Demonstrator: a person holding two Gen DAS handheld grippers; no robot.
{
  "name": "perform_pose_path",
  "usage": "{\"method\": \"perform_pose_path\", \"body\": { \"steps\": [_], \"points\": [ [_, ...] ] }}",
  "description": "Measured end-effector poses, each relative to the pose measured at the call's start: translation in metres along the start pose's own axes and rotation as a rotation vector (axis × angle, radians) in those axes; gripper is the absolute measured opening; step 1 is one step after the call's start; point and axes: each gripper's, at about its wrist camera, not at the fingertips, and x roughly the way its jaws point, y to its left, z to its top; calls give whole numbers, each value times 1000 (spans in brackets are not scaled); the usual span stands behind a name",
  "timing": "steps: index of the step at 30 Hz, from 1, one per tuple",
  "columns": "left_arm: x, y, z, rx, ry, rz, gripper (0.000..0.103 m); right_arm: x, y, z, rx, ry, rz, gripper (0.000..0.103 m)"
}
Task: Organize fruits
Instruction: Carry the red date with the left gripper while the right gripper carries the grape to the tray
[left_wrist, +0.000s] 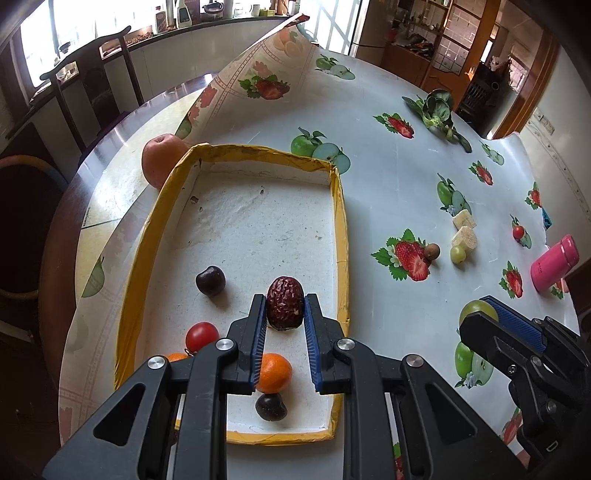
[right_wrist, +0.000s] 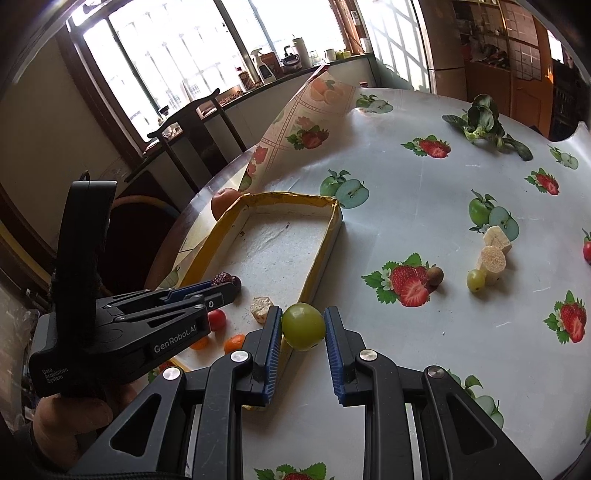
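A: Biggest first: what does each view give of the worktop (left_wrist: 388, 206)?

B: The left wrist view looks straight down into the tray (left_wrist: 341, 236); its yellow rim and whole floor show. The right wrist view sees the tray (right_wrist: 317, 258) from the side, with more cloth to the right of it.

A: What does only one view show?

B: The pink bottle (left_wrist: 554, 264) near the worktop's right edge shows only from the left wrist. A pale chunk (right_wrist: 261, 308) inside the tray, just beside the left gripper, shows only from the right wrist. The person's hand (right_wrist: 70, 417) under the left gripper shows there too.

A: Edges and room?

B: The tray's far half is bare. The cloth (left_wrist: 266, 62) is curled up behind it, and an apple (left_wrist: 160, 160) sits against the tray's far left corner, outside. To the right of the tray is a broad strip of open cloth.

A: Counts?

B: In the tray, left wrist view: two dark cherries (left_wrist: 210, 280), two oranges (left_wrist: 273, 373), one tomato (left_wrist: 201, 336). On the cloth: one leafy green (left_wrist: 437, 110), two pale blocks (left_wrist: 463, 238), one small grape (left_wrist: 458, 254), one brown nut-like fruit (left_wrist: 432, 251).

A: The fingers?

B: The left gripper (left_wrist: 285, 308) has its fingers clamped on a red date (left_wrist: 285, 302) over the tray's near half. The right gripper (right_wrist: 303, 326) has its fingers clamped on a green grape (right_wrist: 303, 325) above the tray's near right rim.
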Motion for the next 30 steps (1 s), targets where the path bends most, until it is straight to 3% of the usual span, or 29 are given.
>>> {"method": "perform_pose_path", "body": {
  "steps": [30],
  "points": [
    [39,65,47,-113,22,34,18,78,32,37,-24,40,51,23]
  ]
}}
